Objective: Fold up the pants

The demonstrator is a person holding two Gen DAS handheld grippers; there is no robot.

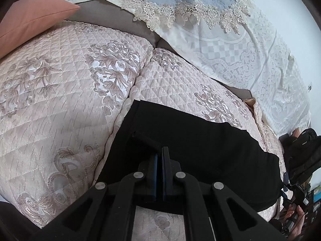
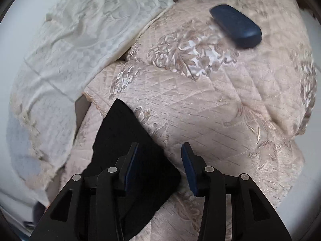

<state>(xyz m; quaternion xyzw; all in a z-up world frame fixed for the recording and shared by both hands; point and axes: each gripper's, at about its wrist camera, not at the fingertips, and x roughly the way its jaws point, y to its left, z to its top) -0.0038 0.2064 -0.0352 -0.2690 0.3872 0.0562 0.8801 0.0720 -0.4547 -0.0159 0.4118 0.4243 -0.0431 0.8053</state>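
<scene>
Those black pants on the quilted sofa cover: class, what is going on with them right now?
A person is folding the black pants with a handheld gripper in each hand. The pants lie flat on the quilted sofa cover. The left gripper has its jaws closed together over the fabric, though whether cloth is pinched between them is unclear. The right gripper is open, one finger over the pants' corner, the other over the cover. A dark blue case lies further off on the cover.

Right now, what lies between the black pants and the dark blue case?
Only bare quilted sofa cover, in the right wrist view. The pants and the case lie apart; nothing sits between them.
</scene>
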